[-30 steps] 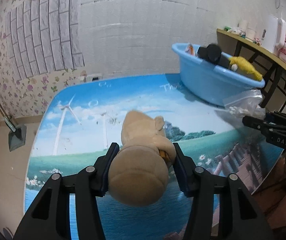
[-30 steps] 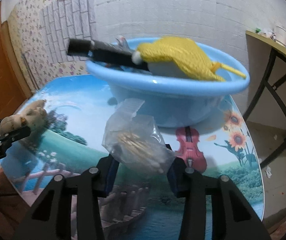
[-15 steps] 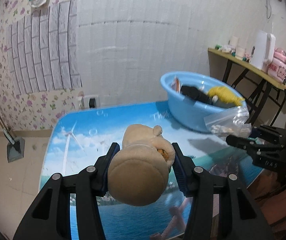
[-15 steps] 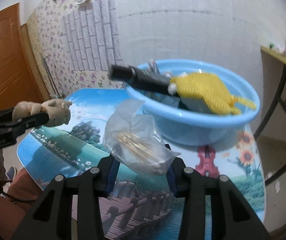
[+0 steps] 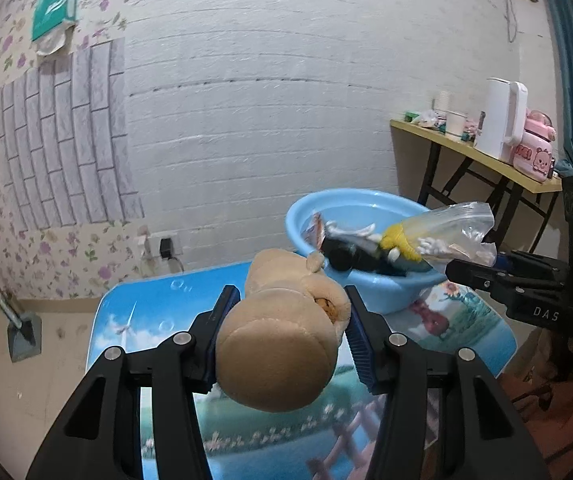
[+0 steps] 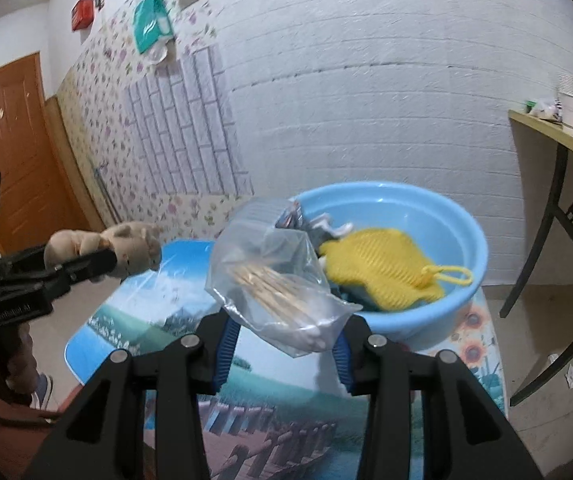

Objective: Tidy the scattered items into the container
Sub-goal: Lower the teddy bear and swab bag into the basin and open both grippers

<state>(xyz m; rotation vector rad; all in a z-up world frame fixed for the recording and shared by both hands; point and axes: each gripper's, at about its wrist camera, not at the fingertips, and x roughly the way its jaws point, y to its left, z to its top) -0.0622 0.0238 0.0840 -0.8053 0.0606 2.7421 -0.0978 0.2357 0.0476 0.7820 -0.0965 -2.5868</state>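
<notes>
A soft plush point(image 5: 282, 344) was clamped in the left tongs point(image 5: 286, 334), judged light and squashy. A slippery-looking bag point(image 6: 282, 280) was pinched low in the right tongs point(image 6: 282, 346), just short of the basin point(image 6: 462, 280) ahead.

From my left gripper point(image 5: 286, 332), the plush toy point(image 5: 282, 344) sits between its fingers, above the table point(image 5: 158, 312). The basin point(image 5: 342, 284) stands on the table at one o'clock, holding the knitted pouch point(image 6: 382, 264). At two o'clock my right gripper point(image 6: 282, 344) holds the plastic bag point(image 6: 274, 280) just before the basin's rim. The side table point(image 5: 478, 160) stands behind, at two o'clock.
</notes>
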